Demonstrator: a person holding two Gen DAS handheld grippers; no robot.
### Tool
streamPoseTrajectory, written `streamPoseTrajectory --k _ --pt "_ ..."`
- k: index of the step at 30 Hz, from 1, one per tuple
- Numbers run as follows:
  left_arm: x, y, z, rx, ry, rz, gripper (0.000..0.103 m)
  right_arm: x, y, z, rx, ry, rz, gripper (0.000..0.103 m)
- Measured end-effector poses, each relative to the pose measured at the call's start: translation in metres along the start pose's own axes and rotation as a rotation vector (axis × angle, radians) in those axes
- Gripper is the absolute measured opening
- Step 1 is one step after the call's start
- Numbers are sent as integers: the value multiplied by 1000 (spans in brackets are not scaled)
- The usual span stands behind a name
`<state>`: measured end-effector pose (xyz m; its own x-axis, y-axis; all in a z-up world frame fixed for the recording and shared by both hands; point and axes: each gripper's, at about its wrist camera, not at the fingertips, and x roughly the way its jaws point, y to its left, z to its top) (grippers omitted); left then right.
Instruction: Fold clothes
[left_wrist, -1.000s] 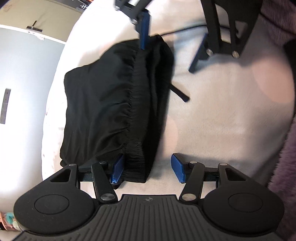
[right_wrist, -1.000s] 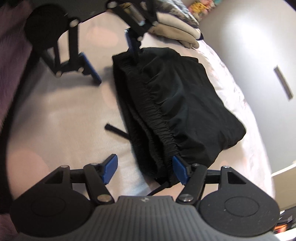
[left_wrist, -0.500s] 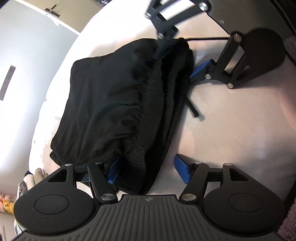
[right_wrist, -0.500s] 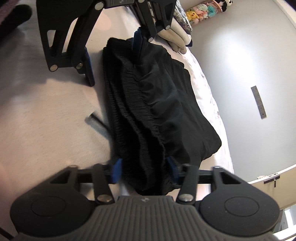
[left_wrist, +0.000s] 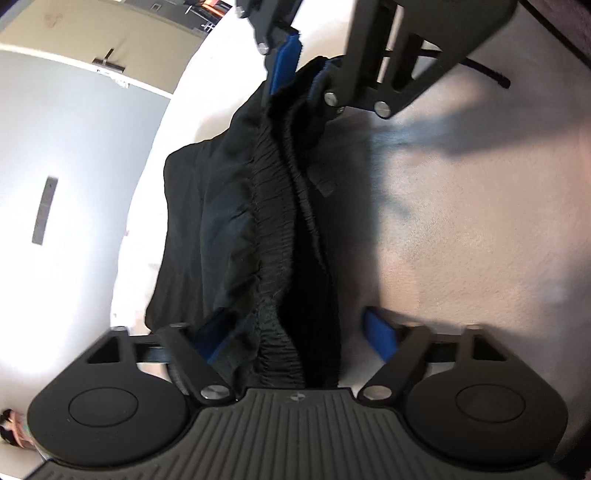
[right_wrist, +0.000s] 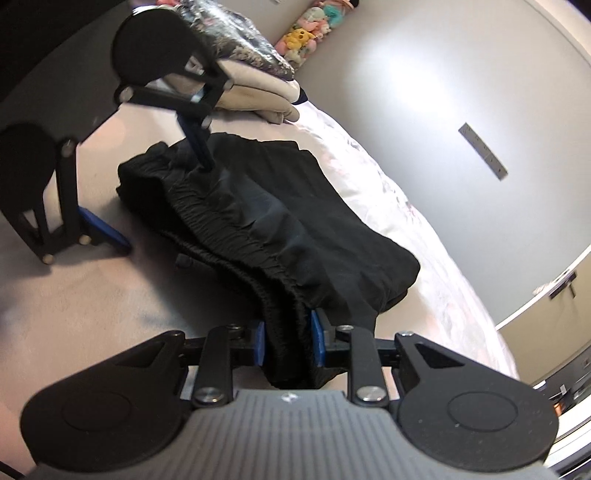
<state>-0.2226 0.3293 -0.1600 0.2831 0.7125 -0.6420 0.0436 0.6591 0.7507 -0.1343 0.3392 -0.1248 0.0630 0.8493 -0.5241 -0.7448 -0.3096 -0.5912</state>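
Black shorts (left_wrist: 229, 221) with a gathered elastic waistband lie folded on the pale bed (left_wrist: 461, 240). My left gripper (left_wrist: 299, 339) straddles the near end of the waistband. Its jaws are closing; the left pad (left_wrist: 216, 345) is against the cloth and the right pad (left_wrist: 380, 338) stands clear of it. In the right wrist view my right gripper (right_wrist: 289, 343) squeezes the other end of the waistband (right_wrist: 236, 236) between both blue pads, jaws still closing. Each gripper shows in the other's view: the right gripper (left_wrist: 301, 81) at the far end, the left gripper (right_wrist: 164, 203) astride the shorts (right_wrist: 332, 236).
A stack of folded clothes (right_wrist: 258, 85) sits at the far end of the bed, with plush toys (right_wrist: 314, 22) behind it. The bed's edge (right_wrist: 424, 229) runs just beyond the shorts, above a grey floor. A black cord (left_wrist: 487, 74) lies on the cover.
My right gripper has closed onto its end of the waistband and raised it slightly. My left gripper's jaws have narrowed around the other end. The waistband is bunched and pulled straighter between them.
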Motion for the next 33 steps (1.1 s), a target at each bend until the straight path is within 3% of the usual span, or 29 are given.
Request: streamPoseTrajectory --k 2,6,8,10,12,16,22,23,25,33 --pt "1 0 0 -2 24 8 30 0 0 0 6 2 8 27" --pt "-4 6 -3 -53 29 -14 24 0 4 -1 -23 9 3 30" --pt "-5 11 -4 -92 34 -32 22 -1 13 -1 -85 -2 -22 38" --pt "-4 20 -5 -162 32 -56 20 -6 27 -2 -177 -28 -51 64" --pt "-6 30 -7 -235 21 -77 19 -10 44 -4 -269 -57 -57 69" --pt "-10 47 -12 -361 -4 -117 16 -1 67 -10 -415 -28 -85 68" --pt "-5 63 -13 -445 -33 -140 15 19 60 -13 -397 51 -186 66" --pt "-2 65 -12 -450 -37 -143 15 21 58 -13 -381 60 -187 64" --pt "0 68 -11 -451 -39 -143 15 21 52 -12 -347 64 -180 37" --pt "-23 75 -2 -404 -34 -118 14 -9 34 2 -286 25 -176 28"
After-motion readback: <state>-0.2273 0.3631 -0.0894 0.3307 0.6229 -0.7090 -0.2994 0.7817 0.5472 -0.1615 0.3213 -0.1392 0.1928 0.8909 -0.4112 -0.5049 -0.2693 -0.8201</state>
